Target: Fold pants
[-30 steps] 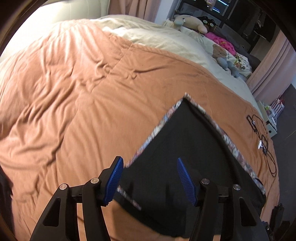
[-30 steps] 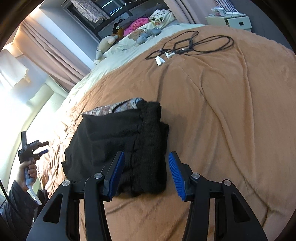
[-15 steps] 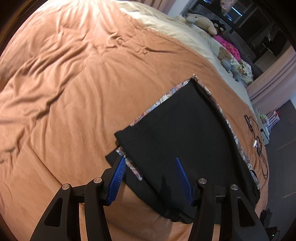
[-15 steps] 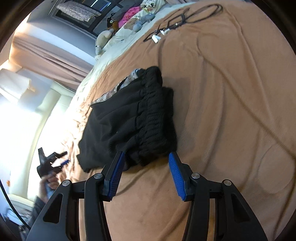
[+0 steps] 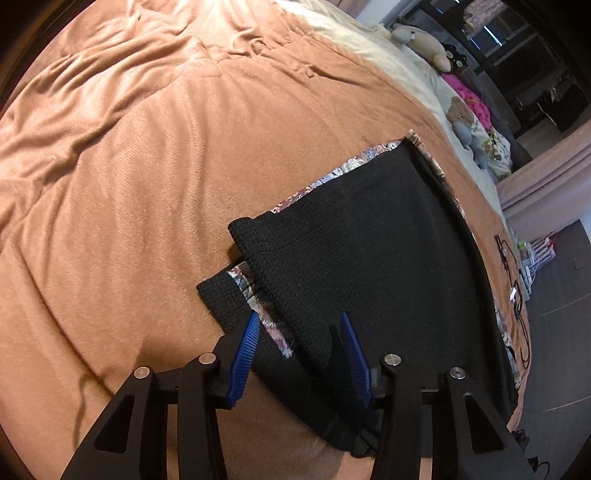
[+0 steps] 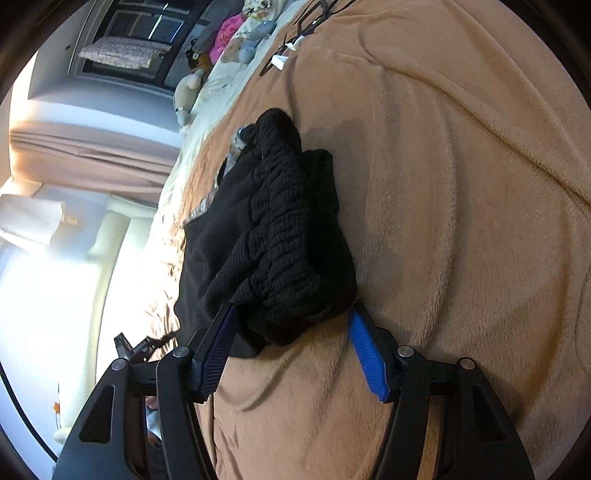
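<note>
While both grippers sit low over the bed, the black pants lie folded into a flat rectangle on the orange-brown blanket, toward the side of the bed nearest the floor. A patterned lining shows as a thin border along the far and floor-side edges of the fold, and again at the near corner where a leg hem has slipped askew.

Left gripper: blue pads straddle the near hem edge of the pants. Jaws have just been closing, cloth lies between them, but the pads do not yet look pressed onto it; gap visible either side. Not clamped.

Right gripper: at the other end, by the bunched elastic waistband, which is heaped in thick ribbed folds. Jaws have just been opening. The dark-side pad touches or nearly touches the waistband's lower fold; the bright blue pad stands apart on bare blanket just beside it. Nothing gripped.

In the right wrist view the other gripper is partly visible past the pants, dark, with a bit of a hand below it.

Surroundings: cream sheet beyond the blanket at the head edge, stuffed toys along it, a tangle of black cables on the blanket near the floor-side edge. Curtains and bright window glare in the right wrist view.
</note>
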